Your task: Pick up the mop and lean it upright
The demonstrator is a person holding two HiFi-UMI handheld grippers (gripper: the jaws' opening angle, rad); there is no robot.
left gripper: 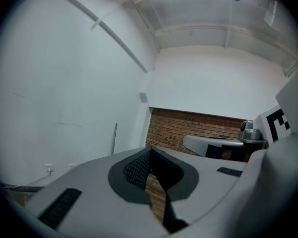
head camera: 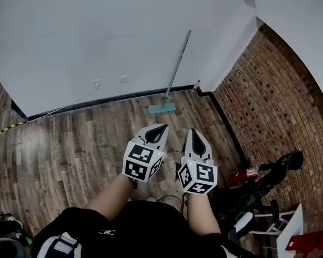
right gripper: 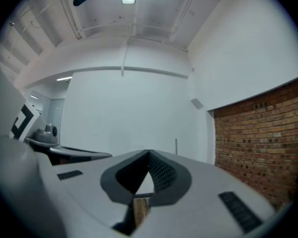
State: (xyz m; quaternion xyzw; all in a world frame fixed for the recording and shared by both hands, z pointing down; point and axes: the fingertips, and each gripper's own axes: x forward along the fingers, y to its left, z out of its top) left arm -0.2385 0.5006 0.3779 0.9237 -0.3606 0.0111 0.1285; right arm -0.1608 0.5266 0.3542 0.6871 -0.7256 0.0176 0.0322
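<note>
**Head view: mop upright at the wall, both tongs shut and empty**

Mop [head camera: 174,73] leans against the white wall [head camera: 97,31] near the brick corner. It has a thin grey handle, slightly tilted, and a flat teal head [head camera: 162,108] on the wood floor [head camera: 70,149] by the skirting. Your left gripper [head camera: 157,129] and right gripper [head camera: 196,136] sit side by side, well apart from the mop. Both have jaws closed tip to tip with nothing between them.

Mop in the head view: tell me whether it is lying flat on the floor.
No, the mop stands leaning against the white wall, with only its flat head resting on the wooden floor.
</note>
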